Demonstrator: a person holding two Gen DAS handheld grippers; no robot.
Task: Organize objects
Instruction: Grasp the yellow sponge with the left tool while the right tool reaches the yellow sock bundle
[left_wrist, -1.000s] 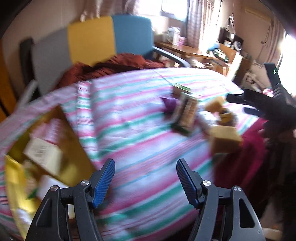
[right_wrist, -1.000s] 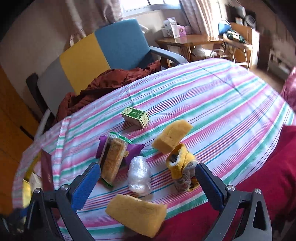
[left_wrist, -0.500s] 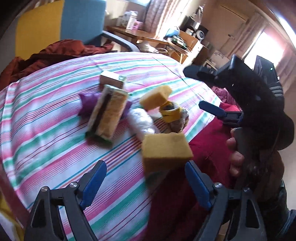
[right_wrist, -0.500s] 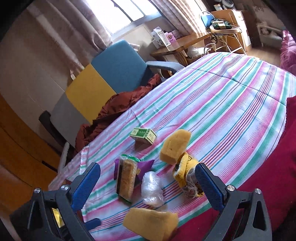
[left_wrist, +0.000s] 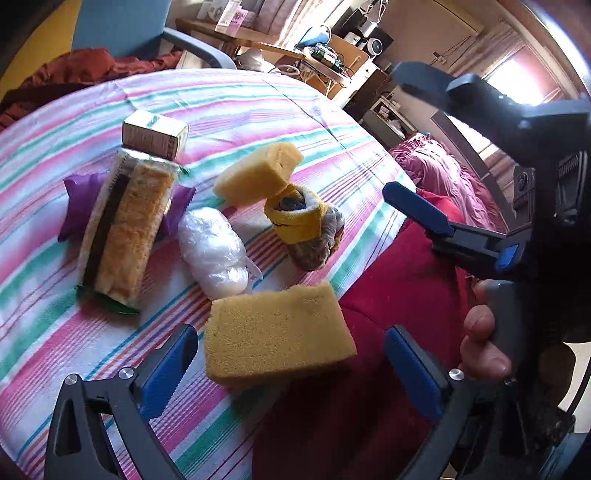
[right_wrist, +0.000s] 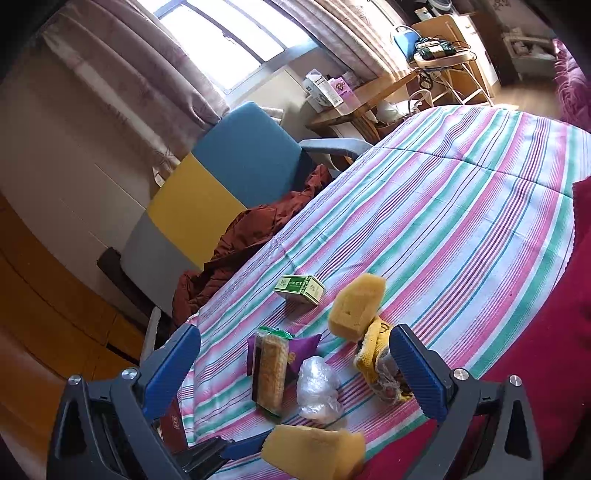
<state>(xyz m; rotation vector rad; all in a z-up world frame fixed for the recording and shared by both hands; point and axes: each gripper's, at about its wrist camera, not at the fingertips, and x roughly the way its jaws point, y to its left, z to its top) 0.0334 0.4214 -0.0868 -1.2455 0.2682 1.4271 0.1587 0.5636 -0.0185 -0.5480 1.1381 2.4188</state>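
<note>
— Striped tablecloth (left_wrist: 258, 96) filled the view?
— Yes. Left gripper (left_wrist: 291, 369) stood wide apart, a yellow sponge (left_wrist: 277, 338) between its jaws, untouched. Right gripper (right_wrist: 299, 369) gaped too; a cracker packet (right_wrist: 271, 371) and plastic bundle (right_wrist: 317, 387) lay between its jaws.

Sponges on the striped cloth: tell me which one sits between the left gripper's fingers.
The flat rectangular sponge at the table edge, inside the open left gripper. The other sponge leans on the yellow sock bundle, farther away.

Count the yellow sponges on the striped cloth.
2. One sponge lies at the cloth's near edge between the left gripper fingers; the other sponge leans on the rolled yellow sock.
</note>
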